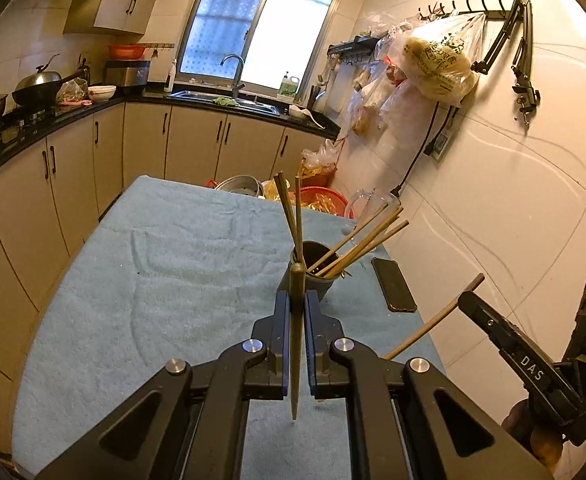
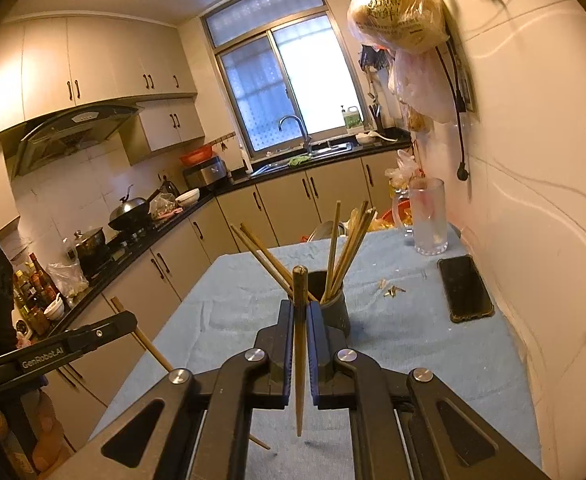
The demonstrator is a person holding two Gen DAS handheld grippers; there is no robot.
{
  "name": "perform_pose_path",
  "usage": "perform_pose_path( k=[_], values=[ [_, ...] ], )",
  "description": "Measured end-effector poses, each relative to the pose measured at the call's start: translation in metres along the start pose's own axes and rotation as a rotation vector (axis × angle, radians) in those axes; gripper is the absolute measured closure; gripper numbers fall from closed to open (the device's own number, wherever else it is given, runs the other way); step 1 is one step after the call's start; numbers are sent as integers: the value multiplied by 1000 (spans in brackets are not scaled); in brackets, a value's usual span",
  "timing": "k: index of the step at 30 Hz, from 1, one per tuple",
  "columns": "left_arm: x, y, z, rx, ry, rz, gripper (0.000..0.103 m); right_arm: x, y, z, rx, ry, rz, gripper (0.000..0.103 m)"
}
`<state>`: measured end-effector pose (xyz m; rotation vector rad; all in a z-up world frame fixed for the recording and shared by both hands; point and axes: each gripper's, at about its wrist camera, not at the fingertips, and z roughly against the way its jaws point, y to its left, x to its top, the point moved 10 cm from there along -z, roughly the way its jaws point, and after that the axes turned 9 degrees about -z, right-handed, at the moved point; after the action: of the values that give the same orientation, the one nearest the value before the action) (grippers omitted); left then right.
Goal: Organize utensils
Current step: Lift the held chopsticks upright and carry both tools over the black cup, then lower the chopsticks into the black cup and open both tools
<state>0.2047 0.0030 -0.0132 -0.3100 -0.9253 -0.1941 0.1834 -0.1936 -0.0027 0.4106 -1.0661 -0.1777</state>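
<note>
**Q:** Where are you in the utensil sorting right now?

**A:** Mid-run, I'd say. Each hand has one chopstick. The left gripper (image 1: 297, 300) has its jaws pinched tight on a wooden chopstick (image 1: 296, 344), standing nearly upright between the blue pads, thick end up. The right gripper (image 2: 301, 312) is the same deal, jaws clamped on its own chopstick (image 2: 300, 352). Neither is in the holder yet.

**Q:** And the holder?

**A:** A dark round cup (image 1: 320, 280) sitting on the table (image 1: 153, 280), just past the tips of both grippers. It already has a bunch of chopsticks (image 1: 357, 246) fanned out in it, some leaning left, most leaning right toward the wall. I don't see any loose ones left on the towel, so these two look like the last.

**Q:** What does the next move need?

**A:** My guess: bring one stick over the cup mouth, thin end down, and let go without knocking the ones already leaning there. The opening is crowded, so I'd aim for the gap in the middle. One hand at a time, or the grippers will bump.

**Q:** Anything about the surfaces?

**A:** The table has a pale blue terry towel over it, a bit rumpled, soft. The sticks are smooth, slim, tapered wood. There's a black phone (image 2: 467, 290) lying flat near the wall and a frosted glass mug (image 2: 429, 216) behind it.
</note>
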Motion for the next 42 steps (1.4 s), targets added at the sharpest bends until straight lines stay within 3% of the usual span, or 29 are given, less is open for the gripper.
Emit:
perform_pose_path(
  k=[8, 27, 34, 42],
  values=[
    [26, 0, 1, 5, -34, -13, 96, 21, 14, 5, 15, -45, 31, 96],
    [155, -16, -28, -21, -196, -65, 96, 123, 39, -24, 32, -184, 50, 96],
    [163, -23, -62, 9, -199, -109, 96, 146, 37, -49, 13, -213, 56, 96],
    [143, -21, -103, 26, -168, -115, 96, 132, 21, -89, -12, -178, 42, 96]
  ],
)
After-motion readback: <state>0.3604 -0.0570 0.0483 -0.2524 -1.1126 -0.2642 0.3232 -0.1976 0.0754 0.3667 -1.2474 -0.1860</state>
